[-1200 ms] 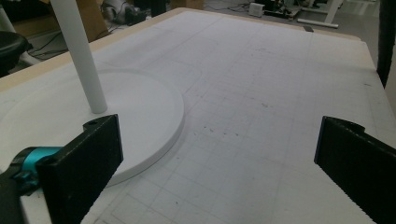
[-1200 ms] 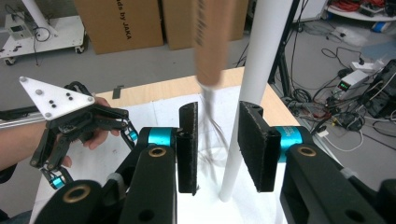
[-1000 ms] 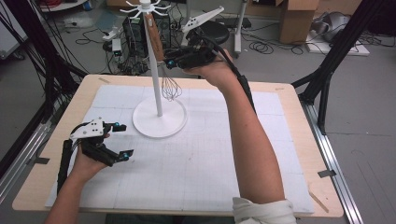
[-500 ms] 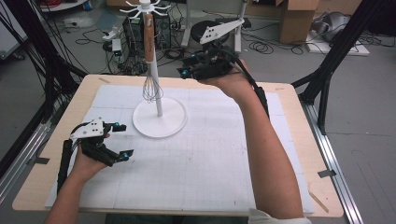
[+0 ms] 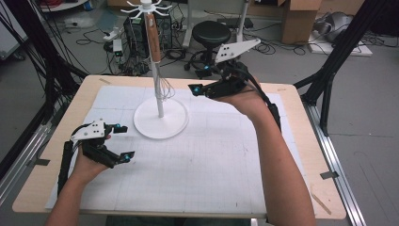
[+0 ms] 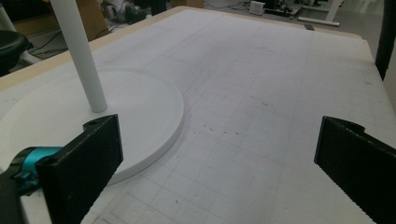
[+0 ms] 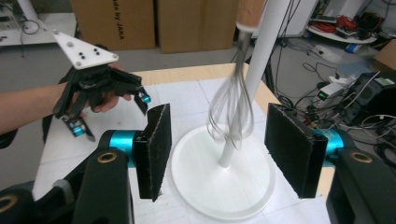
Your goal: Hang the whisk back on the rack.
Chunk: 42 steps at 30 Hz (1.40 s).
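White gridded paper [image 5: 221, 165] covered most of the wooden table [image 5: 301, 136]. Nearest to the person, at the left, the left gripper [image 5: 123, 141] lay low over the paper, its jaws spread wide and holding nothing. From the left gripper view, both jaws stood far apart over the bare grid, and the round base [image 6: 140, 107] of the stand was just beside the left jaw.

Farther in, the white stand [image 5: 161, 113] rested on the paper, its thin pole [image 5: 155, 80] upright in the middle of the base. A whisk [image 5: 162, 84] hung close along the pole, with its wooden handle [image 5: 151, 35] up and its wire loops down, above the base and not touching it.

Beyond the stand, on its right side, the right gripper [image 5: 202, 82] was raised above the table and pointed toward the pole. Its jaws were also spread and gripped nothing. From the right gripper view, the wire loops [image 7: 229, 112] showed between the two jaws but farther off, apart from both pads, slightly blurred.

Behind the table, a black stool [image 5: 211, 33], cables and cardboard boxes [image 5: 306, 19] stood on the floor
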Motion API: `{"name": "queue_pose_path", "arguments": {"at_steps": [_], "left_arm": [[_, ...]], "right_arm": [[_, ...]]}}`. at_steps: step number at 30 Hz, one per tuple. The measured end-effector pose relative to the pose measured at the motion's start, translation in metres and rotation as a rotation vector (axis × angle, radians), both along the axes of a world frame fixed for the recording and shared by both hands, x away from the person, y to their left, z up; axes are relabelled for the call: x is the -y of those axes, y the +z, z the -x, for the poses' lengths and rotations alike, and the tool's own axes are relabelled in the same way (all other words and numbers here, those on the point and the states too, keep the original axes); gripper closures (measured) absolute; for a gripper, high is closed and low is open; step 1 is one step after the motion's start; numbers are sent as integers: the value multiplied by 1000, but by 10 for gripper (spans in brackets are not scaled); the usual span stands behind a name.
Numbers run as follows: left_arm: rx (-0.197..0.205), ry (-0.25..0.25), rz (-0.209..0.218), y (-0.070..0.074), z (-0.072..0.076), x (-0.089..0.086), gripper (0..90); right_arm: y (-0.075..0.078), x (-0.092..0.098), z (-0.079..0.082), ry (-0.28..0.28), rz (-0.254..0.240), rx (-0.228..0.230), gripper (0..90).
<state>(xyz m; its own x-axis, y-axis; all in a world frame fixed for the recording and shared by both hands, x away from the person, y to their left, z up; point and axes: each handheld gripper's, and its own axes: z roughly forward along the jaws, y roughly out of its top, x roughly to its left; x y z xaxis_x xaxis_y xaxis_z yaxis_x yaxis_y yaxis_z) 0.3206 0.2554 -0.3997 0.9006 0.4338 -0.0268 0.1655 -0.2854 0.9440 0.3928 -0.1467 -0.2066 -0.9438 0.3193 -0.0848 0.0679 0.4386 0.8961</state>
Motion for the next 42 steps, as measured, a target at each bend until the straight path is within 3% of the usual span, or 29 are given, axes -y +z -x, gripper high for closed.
{"name": "queue_pose_path", "arguments": {"at_steps": [10,14,16,17,20,27,35,42], "left_arm": [[-5,1,-4,-1,0,1,16],[-3,3,-1,0,0,0,17],[-3,2,-3,-1,0,0,17],[-5,1,-3,-1,0,1,17],[-9,2,-7,-1,0,1,16],[-6,0,-7,-1,-1,1,17],[-8,-1,-6,-1,0,1,16],[-13,-2,-12,-2,-1,1,16]], "right_arm": [[-30,26,14,-4,-36,-20,366],[-37,35,17,-26,-56,-32,352],[-40,39,18,-36,-58,-16,342],[-41,41,20,-41,-64,-32,332],[-44,44,22,-56,-63,-13,309],[-57,48,27,-91,-65,-18,259],[-81,58,34,-114,-91,-38,219],[-113,75,42,-162,-104,-58,194]]}}
